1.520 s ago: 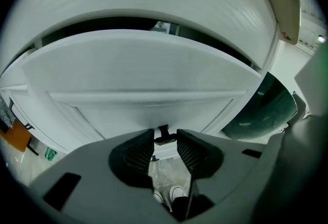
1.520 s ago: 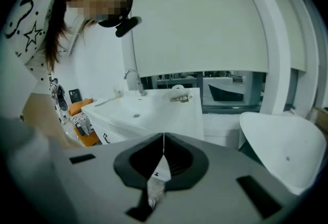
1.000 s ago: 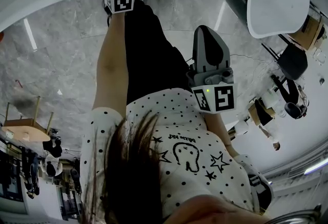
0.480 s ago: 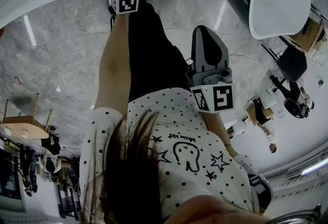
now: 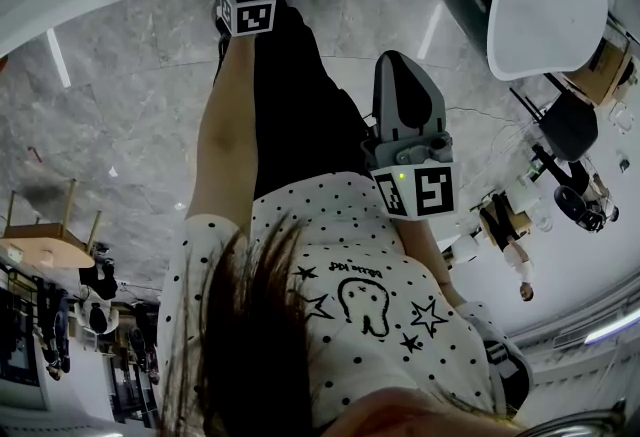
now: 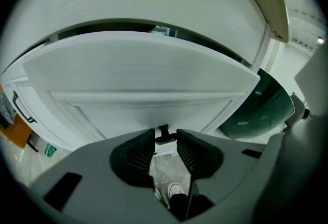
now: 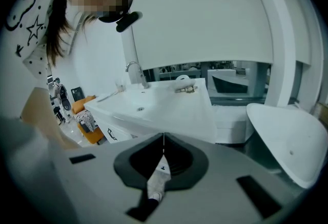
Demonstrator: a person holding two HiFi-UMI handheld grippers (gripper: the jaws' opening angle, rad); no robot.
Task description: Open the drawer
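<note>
Between left jaws: small dark T-shaped handle (image 6: 164, 130), crossbar spanning pad to pad right at the tips.
Left gripper (image 6: 165, 142): closed to a narrow gap on that handle. Ribbed dark pads (image 6: 141, 151) touch it on either side.
Drawer: white panelled drawer front (image 6: 154, 110) straight ahead of the left gripper, handle standing off its face. Can't tell whether it's pulled out at all.
Above left gripper: flat white countertop slab (image 6: 138, 59) overhanging the drawer front.
Below left gripper: white shoe (image 6: 177, 188) on pale floor, seen through the gap behind the pads.
Left arm: bare arm (image 5: 220, 125) stretched full out over grey marbled floor (image 5: 120, 125), gripper at its far end.
Right gripper (image 7: 163, 143): jaws pressed together tip to tip, nothing in them. Sits close in front of the person's white polka-dot shirt (image 5: 370, 295), well apart from the left gripper.
Ahead of right gripper: white rectangular vanity basin (image 7: 154, 107), with a curved chrome tap (image 7: 134, 72) at its far edge.
Right of right gripper: white rounded glossy fixture (image 7: 292, 136), can't tell what it is.
</note>
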